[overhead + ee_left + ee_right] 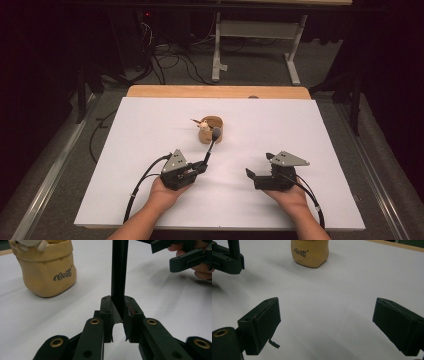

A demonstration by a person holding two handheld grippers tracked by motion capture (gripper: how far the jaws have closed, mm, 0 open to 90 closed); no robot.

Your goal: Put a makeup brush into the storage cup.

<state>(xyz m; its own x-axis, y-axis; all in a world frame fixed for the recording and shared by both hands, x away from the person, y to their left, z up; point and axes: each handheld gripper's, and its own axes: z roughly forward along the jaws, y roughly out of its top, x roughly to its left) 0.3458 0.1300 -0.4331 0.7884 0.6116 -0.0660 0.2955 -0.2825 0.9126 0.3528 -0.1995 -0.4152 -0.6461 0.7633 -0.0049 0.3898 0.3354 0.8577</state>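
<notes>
A: Where is the black spoon (212,145) just now?

B: Its handle is clamped in the left tongs (204,166). In the left gripper view the handle (119,277) rises straight up from between the two pads, which press on it from both sides. In the high view the spoon slants away from the person, its rounded head up beside the tan pot (212,128), at or just over the near rim; I cannot tell whether it touches.

A: And the pot itself?

B: It stands on the white desk (150,130), ahead of both hands and closer to the left one. It is a soft-looking tan container with "Best" written on its side (47,270), and something pale sits in its top (203,124).

A: What about the right tongs (260,167)?

B: Their jaws stand wide apart with nothing between them, just bare desk in the right gripper view. They sit low over the desk, well apart from the pot (310,252) and spoon.
</notes>
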